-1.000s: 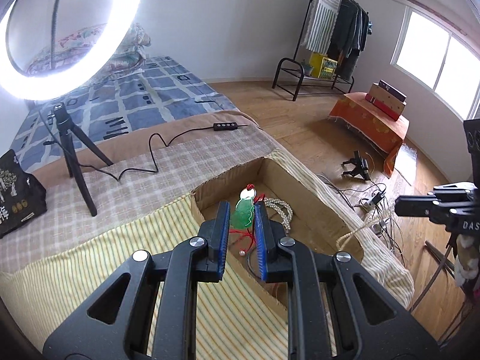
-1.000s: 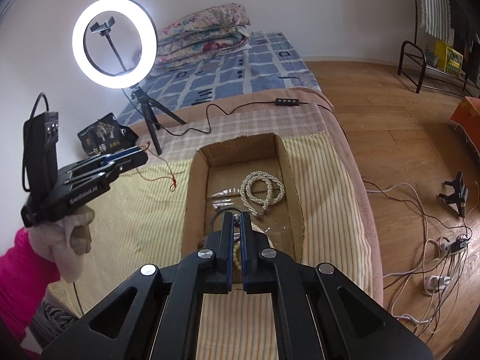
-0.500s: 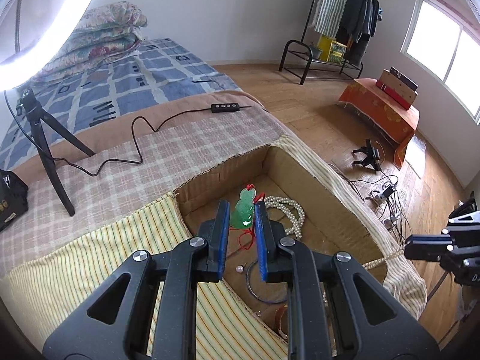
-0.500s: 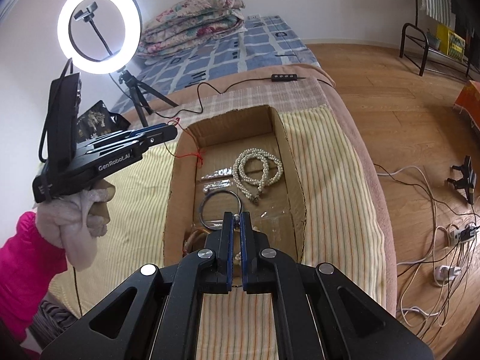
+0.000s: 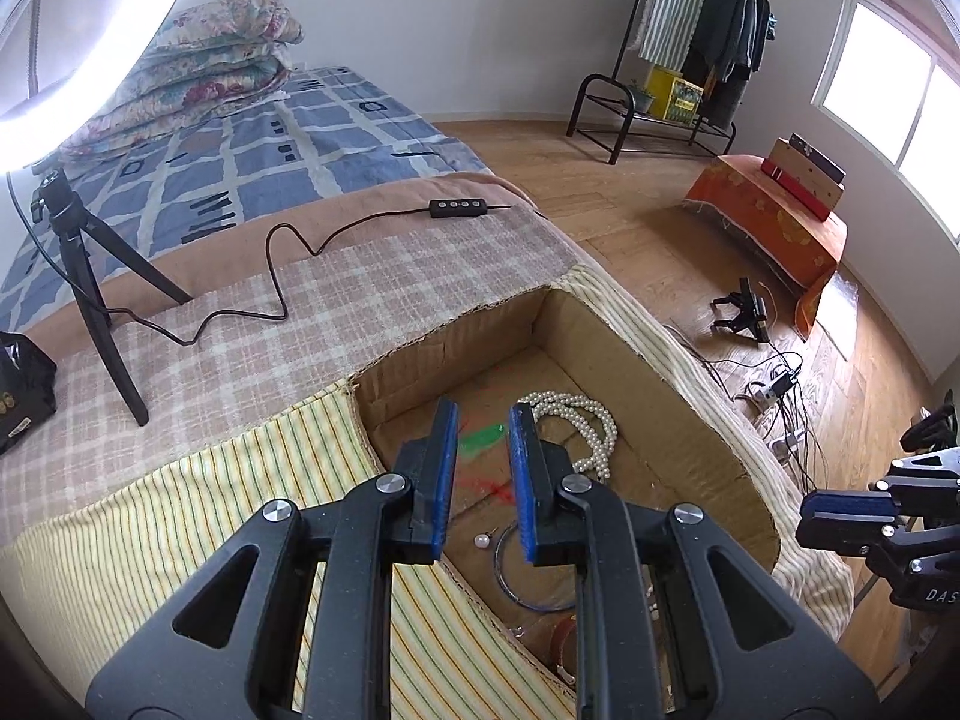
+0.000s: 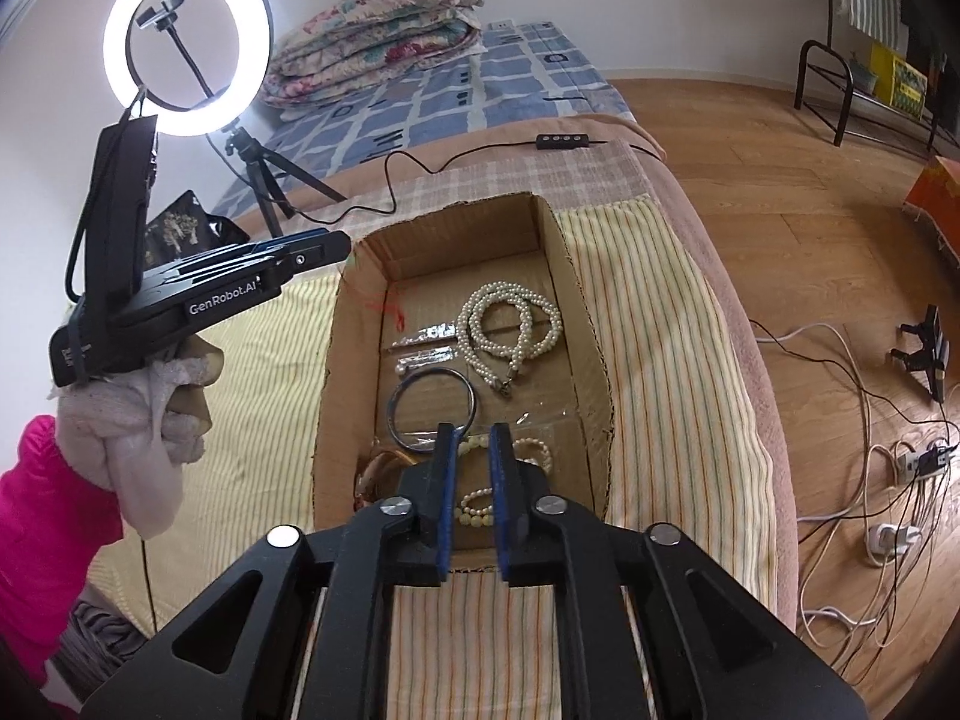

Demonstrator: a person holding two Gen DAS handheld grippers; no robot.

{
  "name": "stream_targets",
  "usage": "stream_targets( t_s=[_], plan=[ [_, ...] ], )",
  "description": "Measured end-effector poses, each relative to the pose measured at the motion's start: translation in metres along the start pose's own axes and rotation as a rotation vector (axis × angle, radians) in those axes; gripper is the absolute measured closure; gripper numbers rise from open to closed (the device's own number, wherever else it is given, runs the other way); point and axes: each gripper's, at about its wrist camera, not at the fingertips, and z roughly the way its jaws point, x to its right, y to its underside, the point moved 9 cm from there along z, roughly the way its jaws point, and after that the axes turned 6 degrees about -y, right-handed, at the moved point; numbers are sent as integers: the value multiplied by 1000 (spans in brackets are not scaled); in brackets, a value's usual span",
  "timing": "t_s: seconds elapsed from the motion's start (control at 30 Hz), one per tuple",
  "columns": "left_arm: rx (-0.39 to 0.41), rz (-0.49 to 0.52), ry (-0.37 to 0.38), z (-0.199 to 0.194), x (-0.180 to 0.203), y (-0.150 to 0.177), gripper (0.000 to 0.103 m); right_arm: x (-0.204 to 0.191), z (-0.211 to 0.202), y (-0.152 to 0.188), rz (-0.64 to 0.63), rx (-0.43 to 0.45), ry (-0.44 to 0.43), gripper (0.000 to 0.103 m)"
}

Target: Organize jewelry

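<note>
Both tools over the cardboard box [image 6: 576, 276] on the bed. Left tool [image 5: 483, 480] parted, gripping nothing, green pendant [image 5: 480, 437] blurred beyond. Right tool [image 6: 471, 498] opening, empty, above cream bead bracelets [image 6: 474, 507].

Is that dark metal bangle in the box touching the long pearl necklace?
Apart. The right wrist view shows bare cardboard between the bangle and the pearl necklace.

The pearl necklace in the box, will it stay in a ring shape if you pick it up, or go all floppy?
Probably floppy: the pearl necklace lies in loose, crossing loops on the floor of the cardboard box, so it would likely dangle from wherever it is pinched. Its round, shiny beads may slip between flat pads. Pushed, it would likely bunch up instead of sliding as one piece.
</note>
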Motion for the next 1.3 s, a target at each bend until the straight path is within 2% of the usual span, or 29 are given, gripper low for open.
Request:
stream_targets(
  t_s=[0.07,0.43,0.97,1.03,1.1,1.3],
  plan=[
    [-3,3,1,-2,0,1,87,-1,-1,1,-3,0,9,83],
    [31,10,3,-37,-1,4,87,-15,-9,7,-15,0,32,82],
    [150,37,31,-156,8,20,87,-68,-49,26,-81,52,81,81],
    [166,43,36,-172,9,25,87,-75,-57,29,-91,68,95,75],
    [183,49,37,-189,9,31,87,-80,-65,32,-98,89,106,61],
    [194,76,23,-229,8,57,87,-102,-89,46,-114,149,129,60]
  ],
)
